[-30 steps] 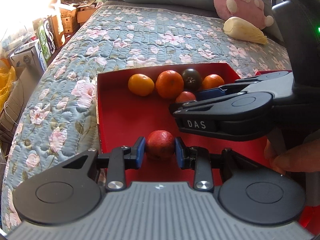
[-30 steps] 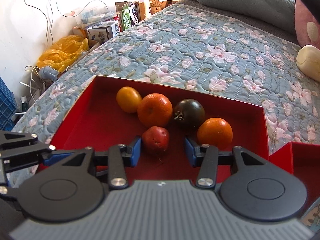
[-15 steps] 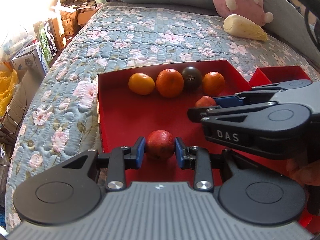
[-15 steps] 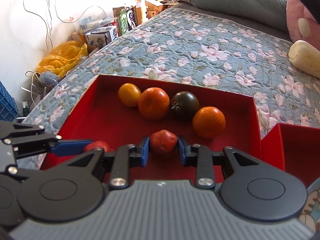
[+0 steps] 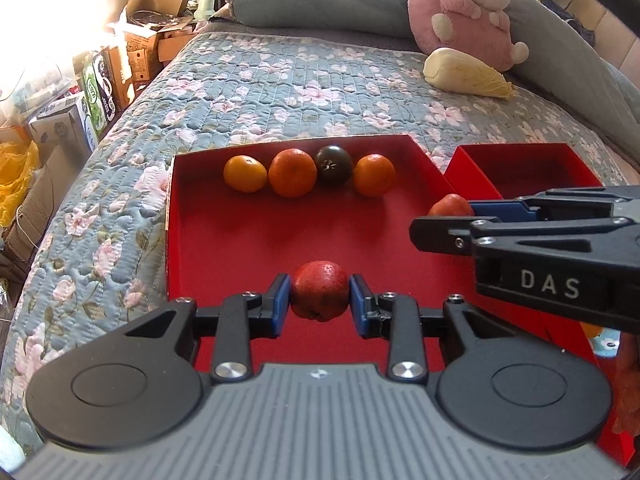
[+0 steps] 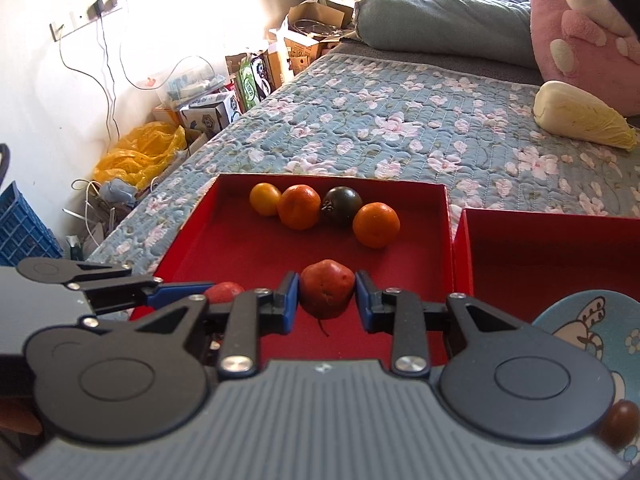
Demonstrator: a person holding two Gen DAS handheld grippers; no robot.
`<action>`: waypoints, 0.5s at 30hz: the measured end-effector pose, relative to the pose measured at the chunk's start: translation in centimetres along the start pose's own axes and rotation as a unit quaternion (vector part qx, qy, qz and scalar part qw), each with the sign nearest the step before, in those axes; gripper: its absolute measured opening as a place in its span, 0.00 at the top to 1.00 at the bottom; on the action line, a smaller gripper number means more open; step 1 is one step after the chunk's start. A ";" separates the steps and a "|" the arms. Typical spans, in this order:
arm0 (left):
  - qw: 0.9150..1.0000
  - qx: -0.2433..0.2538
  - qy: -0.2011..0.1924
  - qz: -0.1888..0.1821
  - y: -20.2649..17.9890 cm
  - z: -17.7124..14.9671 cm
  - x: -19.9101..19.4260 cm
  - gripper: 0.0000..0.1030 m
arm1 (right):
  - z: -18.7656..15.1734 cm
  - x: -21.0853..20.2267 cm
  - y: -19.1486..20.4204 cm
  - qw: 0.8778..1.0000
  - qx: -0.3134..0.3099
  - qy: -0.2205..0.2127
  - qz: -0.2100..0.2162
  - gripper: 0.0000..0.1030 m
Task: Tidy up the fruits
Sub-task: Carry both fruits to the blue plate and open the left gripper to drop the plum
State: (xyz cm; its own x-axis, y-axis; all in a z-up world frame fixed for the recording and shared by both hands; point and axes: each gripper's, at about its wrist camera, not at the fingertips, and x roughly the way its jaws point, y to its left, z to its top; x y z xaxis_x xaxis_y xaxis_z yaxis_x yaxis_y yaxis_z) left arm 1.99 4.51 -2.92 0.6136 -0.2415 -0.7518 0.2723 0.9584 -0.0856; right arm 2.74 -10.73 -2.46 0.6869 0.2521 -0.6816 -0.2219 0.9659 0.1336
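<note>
A red tray (image 5: 208, 240) lies on the flowered bed. At its far side sit a yellow-orange fruit (image 5: 245, 173), two oranges (image 5: 292, 173) (image 5: 374, 175) and a dark tomato (image 5: 334, 164). My left gripper (image 5: 319, 298) is shut on a red fruit (image 5: 319, 296) above the tray's near part. My right gripper (image 6: 326, 298) is shut on a second red fruit (image 6: 327, 287), raised above the tray (image 6: 224, 248); it shows at the right of the left wrist view (image 5: 450, 206). A second red tray (image 6: 552, 252) stands to the right.
A pale cabbage-shaped toy (image 5: 466, 74) and a pink plush (image 5: 472, 8) lie at the bed's far right. Boxes (image 5: 96, 88) and a yellow bag (image 6: 140, 152) crowd the floor left of the bed. A patterned blue plate (image 6: 596, 332) sits at the near right, with a small dark fruit (image 6: 618, 424) by it.
My right gripper closed on the small red fruit, lifted it and drew back to the right. My left gripper kept its hold on its red fruit.
</note>
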 end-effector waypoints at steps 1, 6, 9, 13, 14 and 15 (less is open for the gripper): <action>1.000 0.001 -0.005 0.004 -0.3 -0.1 -0.3 0.64 | -0.2 -0.6 -0.1 1.000 0.001 -0.002 0.000 0.67; 0.999 -0.012 -0.029 0.020 -1.2 -0.6 -2.0 0.64 | -1.3 -2.8 -0.7 1.000 -0.001 -0.009 0.002 0.68; 0.999 -0.018 -0.039 0.025 -1.7 -1.0 -2.8 0.64 | -2.1 -3.9 -0.7 1.000 -0.006 -0.008 0.006 0.68; 0.998 -0.018 -0.047 0.025 -2.7 -1.5 -3.7 0.64 | -2.9 -5.3 -0.5 1.000 -0.011 -0.011 0.013 0.68; 0.998 -0.019 -0.048 0.024 -2.9 -1.6 -3.9 0.64 | -3.0 -5.7 -0.4 1.000 -0.013 -0.013 0.014 0.68; 0.998 -0.019 -0.050 0.024 -3.1 -1.7 -4.1 0.64 | -3.2 -6.1 -0.4 1.000 -0.014 -0.014 0.015 0.68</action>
State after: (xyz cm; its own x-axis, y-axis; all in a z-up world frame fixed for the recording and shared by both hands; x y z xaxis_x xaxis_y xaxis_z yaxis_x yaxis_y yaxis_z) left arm -2.64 2.73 -0.70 0.6969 -0.2081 -0.6863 0.2136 0.9738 -0.0784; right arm -3.59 -12.81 -0.66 0.6983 0.2820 -0.6579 -0.2612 0.9561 0.1326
